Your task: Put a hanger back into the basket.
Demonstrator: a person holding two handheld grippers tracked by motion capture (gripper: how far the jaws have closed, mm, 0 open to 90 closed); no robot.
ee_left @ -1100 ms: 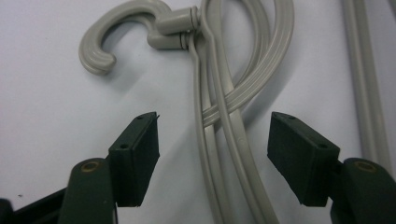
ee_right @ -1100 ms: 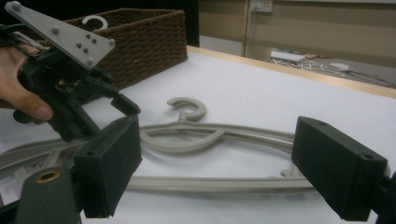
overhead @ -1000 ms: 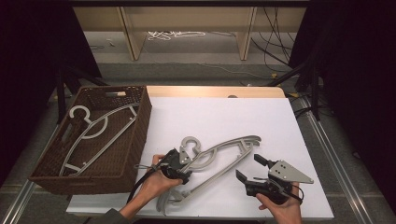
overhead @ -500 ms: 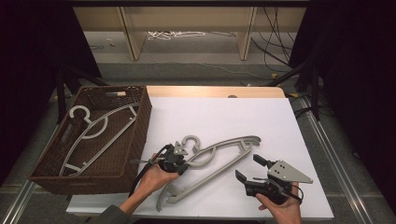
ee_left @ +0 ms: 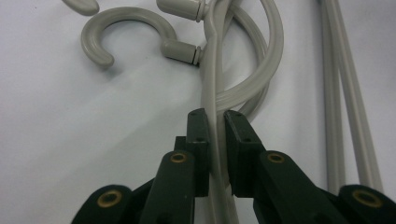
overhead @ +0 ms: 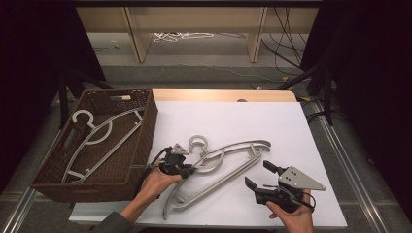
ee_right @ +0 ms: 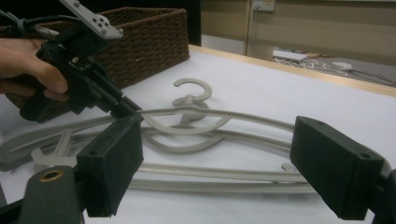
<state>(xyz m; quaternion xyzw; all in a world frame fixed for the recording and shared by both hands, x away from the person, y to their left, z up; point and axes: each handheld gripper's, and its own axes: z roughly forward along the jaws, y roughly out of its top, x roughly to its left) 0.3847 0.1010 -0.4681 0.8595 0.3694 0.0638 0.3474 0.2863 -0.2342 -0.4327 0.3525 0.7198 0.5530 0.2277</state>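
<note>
Hangers [overhead: 218, 167] of grey plastic, 2 of them stacked and crossed on the white table [overhead: 233, 121], just right of the brown wicker basket [overhead: 145, 131]. Hooks [ee_left: 126, 32] side by side near the middle of the table, long arms running out toward the right and down toward the near edge. Left gripper [overhead: 187, 170] clamped on the thin shoulder bar of the upper hanger near its neck, jaws having just closed in on it; in the left gripper view, black pads [ee_left: 198, 140] pressed against both sides of the pale bar, with the bar passing straight up between them. Held by the left hand [overhead: 155, 182], coming in from the near edge beside the basket's corner. Right gripper [overhead: 262, 177] in the right hand [overhead: 291, 213] near the front right of the table, just beside the hangers' right ends but apart from them, jaws spread wide with nothing between the pads; seen through that gap in the right gripper view, the hangers lying flat and the left gripper gripping the bar. 1 more hanger [overhead: 97, 138] of the same kind lying slantwise inside the basket.
</note>
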